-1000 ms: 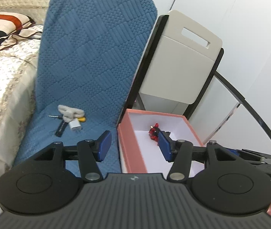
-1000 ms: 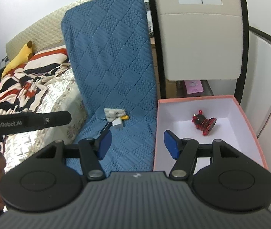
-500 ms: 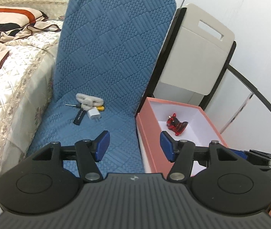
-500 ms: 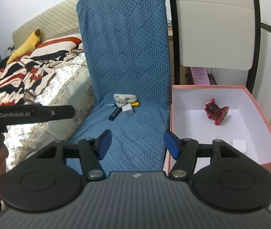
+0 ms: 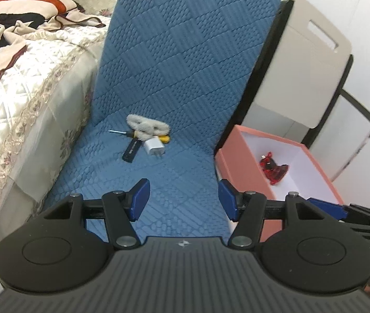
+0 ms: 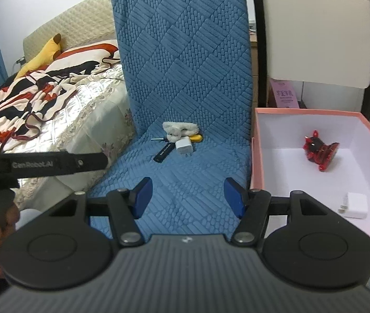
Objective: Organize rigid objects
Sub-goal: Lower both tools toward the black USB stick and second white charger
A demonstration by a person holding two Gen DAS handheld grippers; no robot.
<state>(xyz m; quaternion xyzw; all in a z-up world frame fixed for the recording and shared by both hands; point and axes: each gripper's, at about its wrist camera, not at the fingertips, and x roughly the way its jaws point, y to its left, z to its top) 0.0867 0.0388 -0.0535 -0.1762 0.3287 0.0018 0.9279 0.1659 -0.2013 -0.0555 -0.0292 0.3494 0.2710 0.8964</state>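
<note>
A small pile lies at the back of the blue chair seat (image 5: 174,177): a white charger plug (image 5: 154,146) (image 6: 184,146), a black stick (image 5: 132,151) (image 6: 163,154), a yellow-handled screwdriver (image 5: 132,133) (image 6: 195,137) and a fluffy white piece (image 5: 147,126) (image 6: 181,129). A pink box (image 5: 239,167) (image 6: 256,154) to the right holds a red toy (image 5: 273,168) (image 6: 320,151) and a white adapter (image 6: 354,205). My left gripper (image 5: 184,199) and right gripper (image 6: 188,198) are open and empty, above the seat's front.
A bed with a quilted cover (image 5: 15,99) and a striped blanket (image 6: 28,94) is at the left. A white chair back (image 6: 315,26) stands behind the pink box. The left gripper's handle (image 6: 41,164) crosses the right wrist view at left.
Both grippers have swung left, from over the pink box toward the middle of the blue seat, and moved closer to the pile. Both stay open and empty.
</note>
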